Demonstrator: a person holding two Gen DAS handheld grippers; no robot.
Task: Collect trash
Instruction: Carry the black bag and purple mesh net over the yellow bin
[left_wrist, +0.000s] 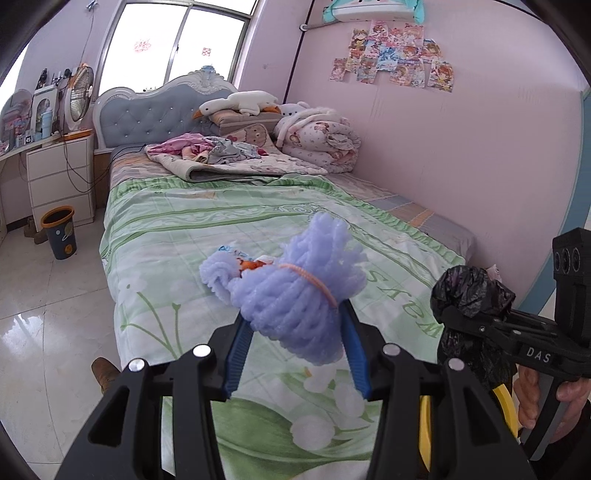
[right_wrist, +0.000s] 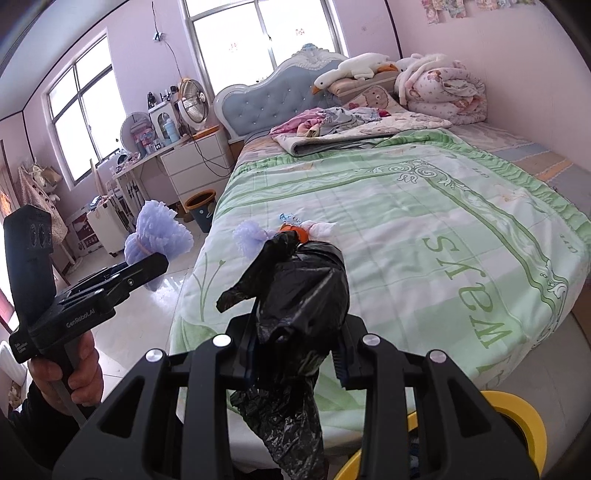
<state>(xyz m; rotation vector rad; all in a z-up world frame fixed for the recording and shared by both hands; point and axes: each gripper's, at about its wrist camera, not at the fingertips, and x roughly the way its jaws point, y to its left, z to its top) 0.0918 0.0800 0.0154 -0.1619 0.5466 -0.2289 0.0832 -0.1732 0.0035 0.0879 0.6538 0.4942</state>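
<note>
My left gripper is shut on a lilac foam-net bundle tied with an orange rubber band, held above the bed's foot end. The same bundle shows in the right wrist view with the left gripper under it. My right gripper is shut on a crumpled black plastic bag, which hangs down between its fingers; the black bag also appears at the right of the left wrist view. On the green bedspread lie a small lilac foam piece, an orange scrap and a white tissue.
A dark waste bin with an orange rim stands on the tiled floor beside the bed, near white drawers. A yellow-rimmed container sits low under the right gripper. Folded bedding, pillows and plush toys fill the bed's far end.
</note>
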